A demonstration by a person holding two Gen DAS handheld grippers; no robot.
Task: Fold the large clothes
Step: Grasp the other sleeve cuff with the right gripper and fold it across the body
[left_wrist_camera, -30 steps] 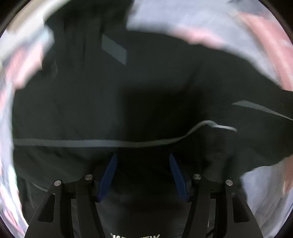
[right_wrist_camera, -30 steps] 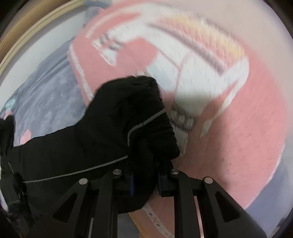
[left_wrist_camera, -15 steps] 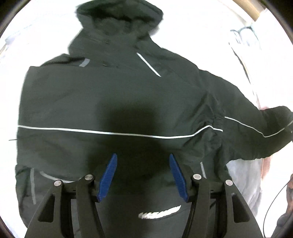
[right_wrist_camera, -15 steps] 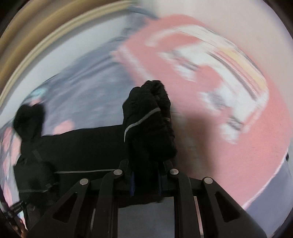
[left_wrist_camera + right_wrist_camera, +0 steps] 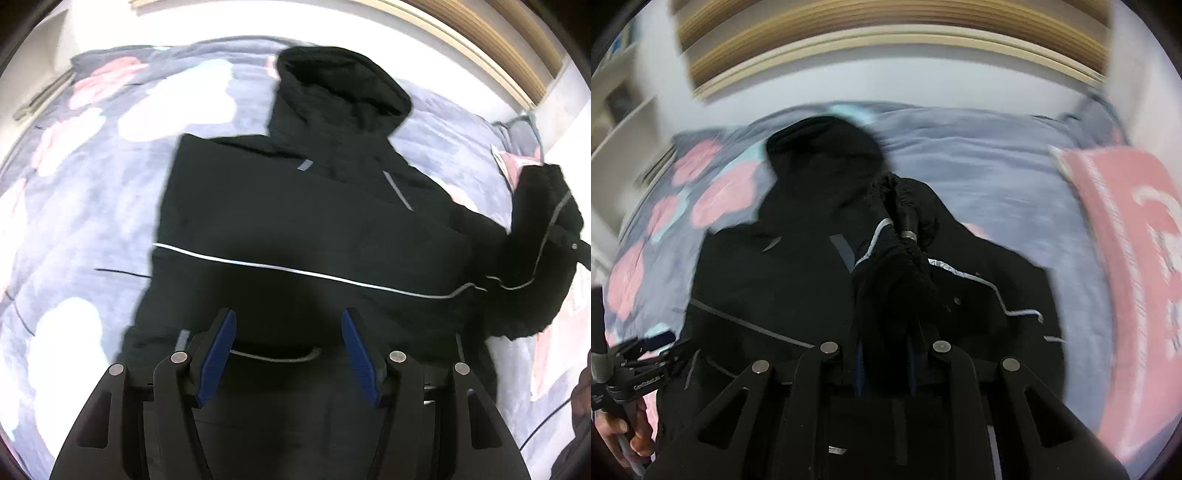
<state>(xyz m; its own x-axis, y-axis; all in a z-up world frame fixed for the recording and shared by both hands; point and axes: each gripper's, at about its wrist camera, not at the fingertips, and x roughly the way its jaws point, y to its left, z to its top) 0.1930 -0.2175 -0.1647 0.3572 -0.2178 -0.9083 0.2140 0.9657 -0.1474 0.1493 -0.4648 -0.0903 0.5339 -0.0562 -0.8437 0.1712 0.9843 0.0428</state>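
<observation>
A black hooded jacket [image 5: 295,229] lies spread out flat on the bed, over a grey-blue blanket [image 5: 92,177] printed with pink and white flowers. Its hood [image 5: 340,85] points to the far side, toward the pale wall and the wooden frame there. A thin pale stripe [image 5: 280,269] runs straight across the body of the jacket from left to right.

The left gripper [image 5: 288,350] hangs above the near part of the jacket, pointing steeply down. Its blue pads [image 5: 218,354] stand well apart with nothing between them, and they do not touch the cloth. Just beyond them a short pale cord [image 5: 273,356] lies on the dark fabric.

The right gripper [image 5: 884,362] has its jaws pinched nearly together on the jacket's right sleeve [image 5: 901,266]. The bunched cuff sticks up past the fingertips, with the pale stripe curling around it. From the left gripper's camera this sleeve [image 5: 543,251] is seen lifted off the bed at the right edge, folding up and in toward the body of the jacket. From the right gripper's camera the sleeve sits over the middle of the jacket, in front of the hood [image 5: 820,158].

A pink cloth [image 5: 1137,266] with white print lies on the blanket to the right of the jacket. At the near left, a hand [image 5: 624,435] holds the handle of the left gripper [image 5: 646,362].
</observation>
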